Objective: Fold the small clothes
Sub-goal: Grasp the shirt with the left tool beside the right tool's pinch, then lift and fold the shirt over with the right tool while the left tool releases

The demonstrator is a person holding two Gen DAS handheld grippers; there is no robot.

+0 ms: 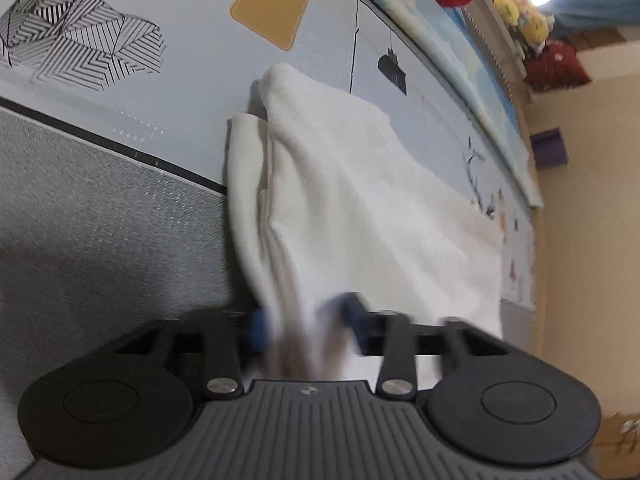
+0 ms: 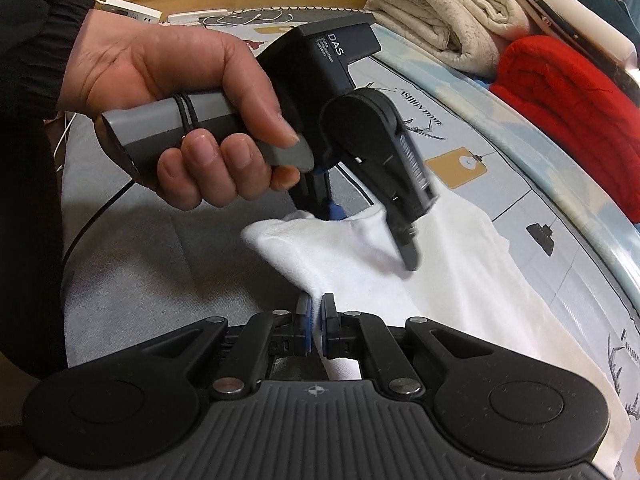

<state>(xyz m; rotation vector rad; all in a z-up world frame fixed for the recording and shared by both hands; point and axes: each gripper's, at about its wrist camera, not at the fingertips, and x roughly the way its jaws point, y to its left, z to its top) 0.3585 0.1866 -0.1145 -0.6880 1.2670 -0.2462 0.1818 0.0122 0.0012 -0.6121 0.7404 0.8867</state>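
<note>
Right gripper [image 2: 317, 322], nearest the lens, is clamped on a corner of the white garment [image 2: 460, 292]. Left of centre, a hand [image 2: 176, 92] grips the left gripper [image 2: 360, 236], marked "DAS"; its jaws are narrowed around the neighbouring corner, though blur hides whether the pads press. Garment lies on a printed sheet [image 2: 560, 208] reading "FASHION HOME". Judged progress: early, corners being gathered, no fold completed. Right: red blanket [image 2: 568, 112].

The garment [image 2: 400, 264] was soft white knitted cloth. The bed sheet [image 1: 192, 92] was smooth printed fabric. The right gripper [image 2: 316, 320] was matt black plastic, with ribbed grey housing and bright metal pivot screws.
</note>
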